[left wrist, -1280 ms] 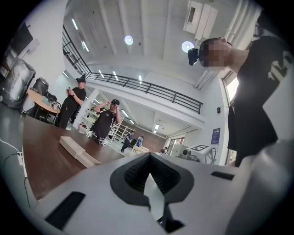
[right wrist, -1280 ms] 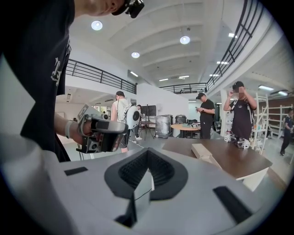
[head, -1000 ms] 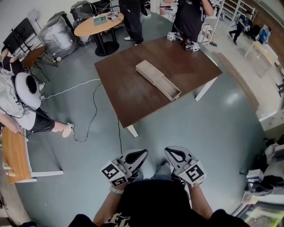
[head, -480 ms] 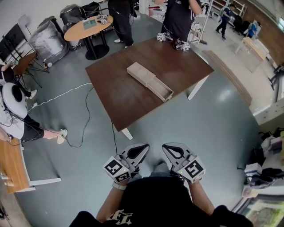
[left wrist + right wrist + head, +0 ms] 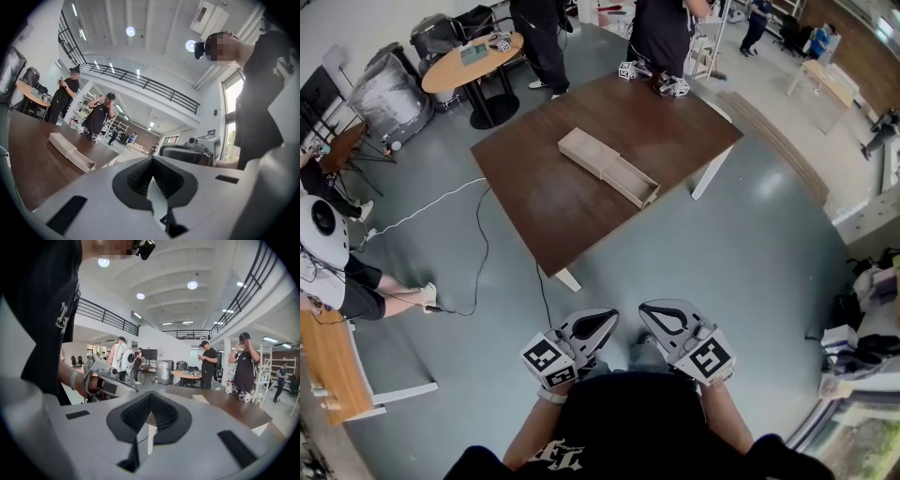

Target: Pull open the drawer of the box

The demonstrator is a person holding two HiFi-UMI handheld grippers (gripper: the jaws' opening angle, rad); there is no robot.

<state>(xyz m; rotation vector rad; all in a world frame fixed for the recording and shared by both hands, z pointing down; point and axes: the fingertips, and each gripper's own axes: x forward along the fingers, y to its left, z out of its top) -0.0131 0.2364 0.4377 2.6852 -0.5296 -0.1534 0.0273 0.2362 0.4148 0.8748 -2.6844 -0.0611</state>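
A pale wooden box [image 5: 584,149] lies on the dark brown table [image 5: 534,202], with its drawer [image 5: 631,181] pulled out toward the table's right corner. Box [image 5: 60,142] and drawer [image 5: 82,161] also show far off in the left gripper view. I stand on the floor well short of the table. My left gripper [image 5: 604,320] [image 5: 151,158] and right gripper [image 5: 652,310] [image 5: 150,395] are held close to my body, side by side. Both are shut and hold nothing. In the right gripper view a pale end of the box [image 5: 202,399] shows on the table [image 5: 234,409].
Two people [image 5: 661,33] stand at the table's far side. A round table [image 5: 473,58] and a wrapped bin [image 5: 384,86] stand at the back left. A seated person [image 5: 333,267] and a wooden bench [image 5: 328,361] are at left. A cable [image 5: 480,248] runs over the floor.
In the head view the table and box have slid up and to the left and look a little smaller. Both grippers stay shut by my body.
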